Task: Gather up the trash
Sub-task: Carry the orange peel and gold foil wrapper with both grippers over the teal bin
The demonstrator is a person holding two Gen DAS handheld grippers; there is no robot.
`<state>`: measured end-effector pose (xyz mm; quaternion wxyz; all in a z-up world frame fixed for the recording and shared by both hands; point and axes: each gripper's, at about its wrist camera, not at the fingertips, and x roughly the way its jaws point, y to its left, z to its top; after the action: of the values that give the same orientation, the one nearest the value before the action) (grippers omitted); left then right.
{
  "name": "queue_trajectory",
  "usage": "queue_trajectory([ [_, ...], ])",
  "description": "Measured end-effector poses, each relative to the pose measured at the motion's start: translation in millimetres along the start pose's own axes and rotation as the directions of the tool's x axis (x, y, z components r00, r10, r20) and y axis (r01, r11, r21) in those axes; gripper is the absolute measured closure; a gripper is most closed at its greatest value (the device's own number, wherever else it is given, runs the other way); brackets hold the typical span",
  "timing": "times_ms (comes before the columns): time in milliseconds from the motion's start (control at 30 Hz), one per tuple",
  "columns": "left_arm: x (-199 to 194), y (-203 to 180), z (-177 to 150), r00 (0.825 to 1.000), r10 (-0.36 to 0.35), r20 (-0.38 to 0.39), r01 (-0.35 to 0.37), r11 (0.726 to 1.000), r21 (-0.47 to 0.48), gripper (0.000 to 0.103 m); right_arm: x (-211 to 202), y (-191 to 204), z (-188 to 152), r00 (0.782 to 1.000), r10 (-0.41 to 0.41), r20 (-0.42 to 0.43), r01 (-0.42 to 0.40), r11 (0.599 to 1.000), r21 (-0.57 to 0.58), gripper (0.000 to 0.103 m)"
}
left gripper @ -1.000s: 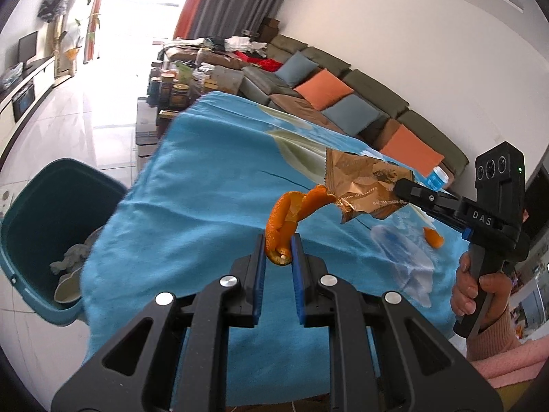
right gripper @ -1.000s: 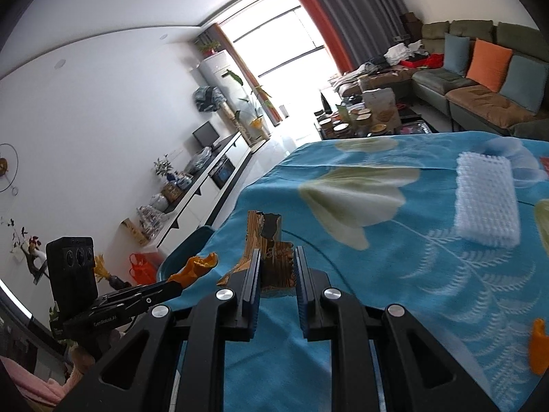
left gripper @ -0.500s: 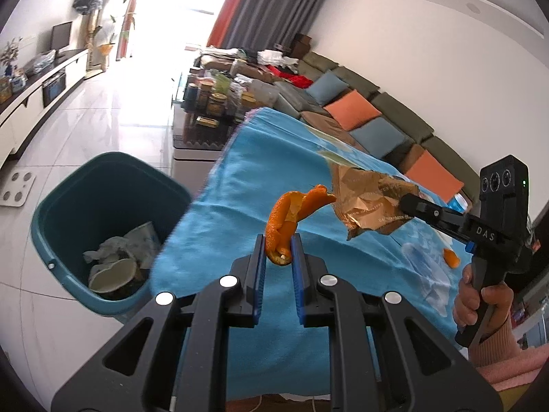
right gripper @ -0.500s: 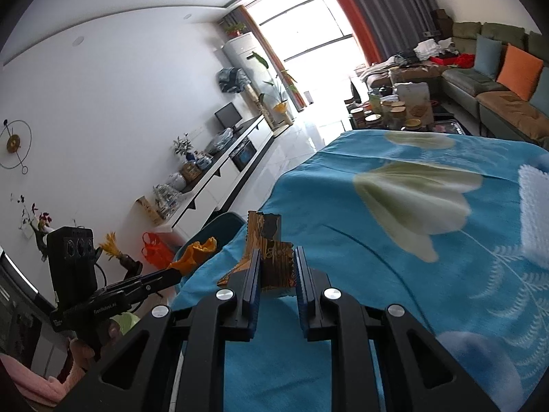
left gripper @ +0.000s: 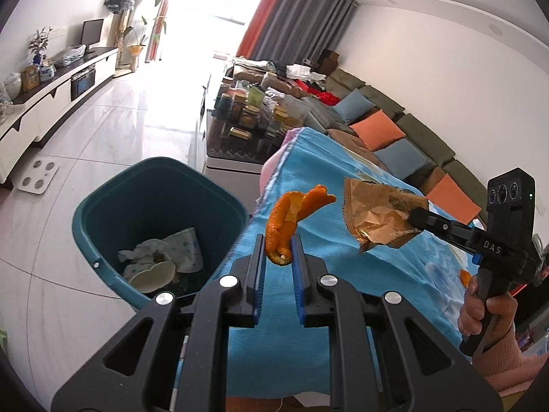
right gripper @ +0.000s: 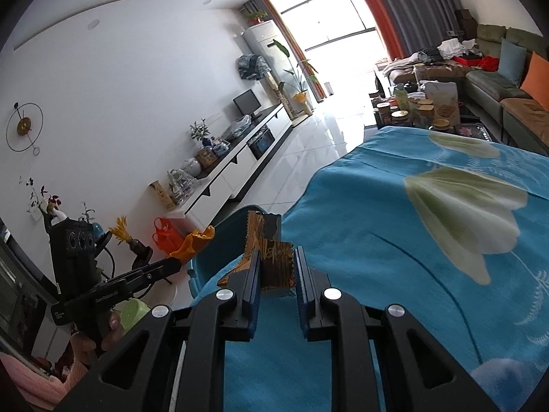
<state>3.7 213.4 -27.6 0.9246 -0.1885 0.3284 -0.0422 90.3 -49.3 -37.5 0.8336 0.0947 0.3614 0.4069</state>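
Nearest in the left wrist view: left gripper (left gripper: 278, 252) pinched narrow on a curl of orange peel (left gripper: 291, 216), lower end between the blue pads, the rest arching up free above the edge of the blue cloth (left gripper: 308, 309). Light and leathery, probably a little slick on the inner side; best held low on the thick folded part, as now, not by the thin curled tip, which could tear or slip.

Just beyond and to the side: right gripper (left gripper: 413, 218) clamped on a crumpled brown foil wrapper (left gripper: 375, 214), gripped at one edge, the body hanging out in the air over the cloth. Near weightless, crinkly, likely to flutter and cling on release, so a grip well in from the edge looks safer.

Below and farther off: teal bin (left gripper: 103, 226) on the floor beside the table, with a paper cup and crumpled tissue inside. Neither piece of trash over its mouth yet.

Shown only by the left wrist view: the bin's inside, and another scrap of peel on the cloth near the right hand (left gripper: 487, 305).

Shown only by the right wrist view: the wrapper's striped printed face between the pads, the long stretch of flowered cloth, and the hand holding the left gripper.
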Motion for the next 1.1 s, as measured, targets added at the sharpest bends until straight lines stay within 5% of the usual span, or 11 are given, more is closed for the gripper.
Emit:
queue_trajectory([
  [1100,3,54,-5,0.991,0.137,-0.01,-0.137,0.981,-0.14,0.088,66,43,19,0.996,0.03,-0.082,-0.037,0.995,-0.09,0.086],
])
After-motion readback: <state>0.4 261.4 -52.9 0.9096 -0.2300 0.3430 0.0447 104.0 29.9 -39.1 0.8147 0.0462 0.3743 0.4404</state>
